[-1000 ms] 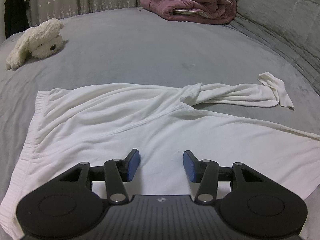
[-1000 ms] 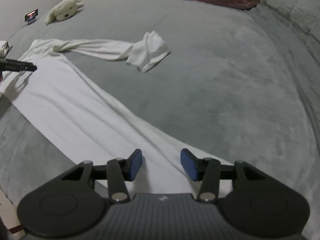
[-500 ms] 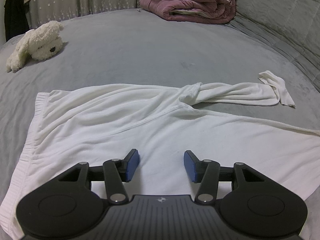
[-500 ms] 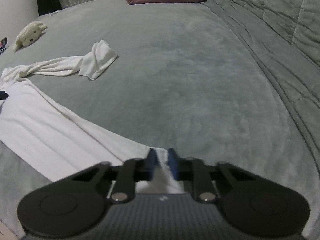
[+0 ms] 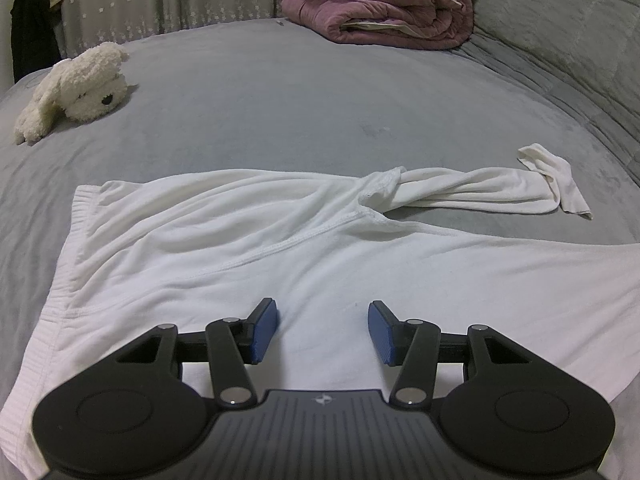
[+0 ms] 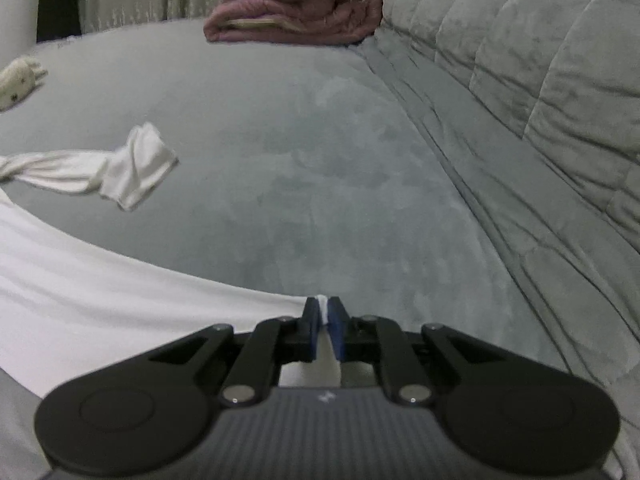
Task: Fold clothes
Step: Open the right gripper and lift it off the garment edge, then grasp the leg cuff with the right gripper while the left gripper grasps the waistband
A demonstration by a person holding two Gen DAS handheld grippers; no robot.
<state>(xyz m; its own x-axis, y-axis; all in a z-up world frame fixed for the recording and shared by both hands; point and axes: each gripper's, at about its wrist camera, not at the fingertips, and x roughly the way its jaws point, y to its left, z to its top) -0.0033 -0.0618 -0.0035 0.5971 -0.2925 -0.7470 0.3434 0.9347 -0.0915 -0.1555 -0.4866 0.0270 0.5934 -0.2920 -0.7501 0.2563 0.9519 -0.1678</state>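
Observation:
A pair of white trousers [image 5: 248, 248] lies spread on the grey bed, waistband at the left, one leg twisted off to the far right [image 5: 480, 196]. My left gripper [image 5: 322, 330] hovers open over the near leg, blue pads apart with only cloth below. In the right wrist view the near trouser leg [image 6: 120, 296] runs in from the left, and my right gripper [image 6: 325, 330] is shut on its end, a sliver of white cloth pinched between the pads. The twisted far leg [image 6: 120, 168] lies at the left.
A white plush dog [image 5: 76, 88] lies at the far left of the bed. A folded maroon quilt [image 5: 380, 8] sits at the back. A quilted grey headboard cushion [image 6: 540, 80] rises along the right side. Grey bedspread [image 6: 320, 160] stretches ahead of the right gripper.
My right gripper went from open to shut on the end of the near trouser leg and swung rightward, lifting its view. The left gripper stayed open and barely moved.

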